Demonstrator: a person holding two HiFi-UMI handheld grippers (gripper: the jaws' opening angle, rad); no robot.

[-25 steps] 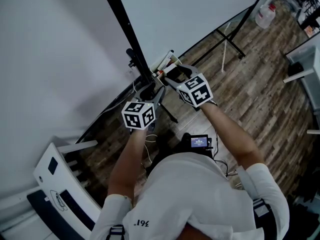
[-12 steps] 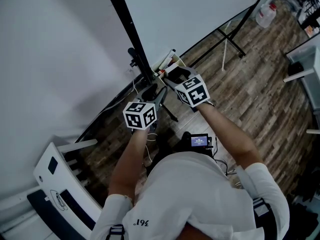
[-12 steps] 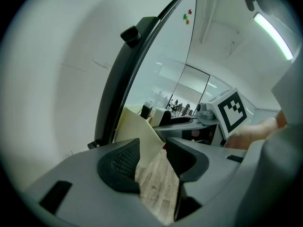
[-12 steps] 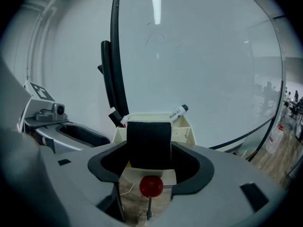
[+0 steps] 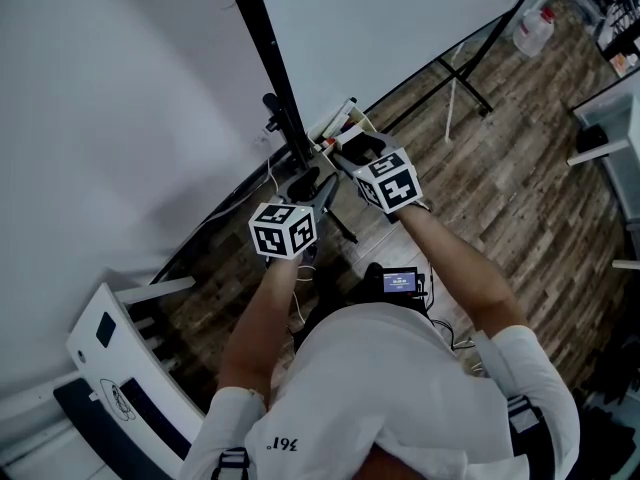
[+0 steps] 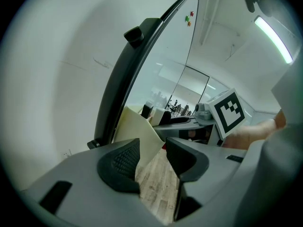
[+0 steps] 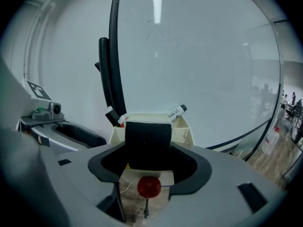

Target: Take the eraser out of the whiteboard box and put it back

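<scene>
A black eraser [image 7: 147,143] sits between the jaws of my right gripper [image 7: 149,162], which is shut on it with the jaws standing wide. It hangs just in front of and slightly above the cream whiteboard box [image 7: 182,132], which holds a few markers [image 7: 176,111]. In the head view the right gripper [image 5: 350,150] is at the box [image 5: 338,120], mounted low on the whiteboard [image 5: 400,18]. My left gripper [image 6: 152,157] is open with nothing between its pads, a little to the left of the box [image 6: 137,126] and beside the black stand post [image 5: 270,68].
A red round knob [image 7: 149,187] on a thin stem shows below the eraser. The whiteboard's stand legs [image 5: 455,83] spread over the wood floor. A plastic jug [image 5: 530,30] stands far right, a small screen device [image 5: 398,283] lies by the person's feet, and a white object [image 5: 110,358] is at lower left.
</scene>
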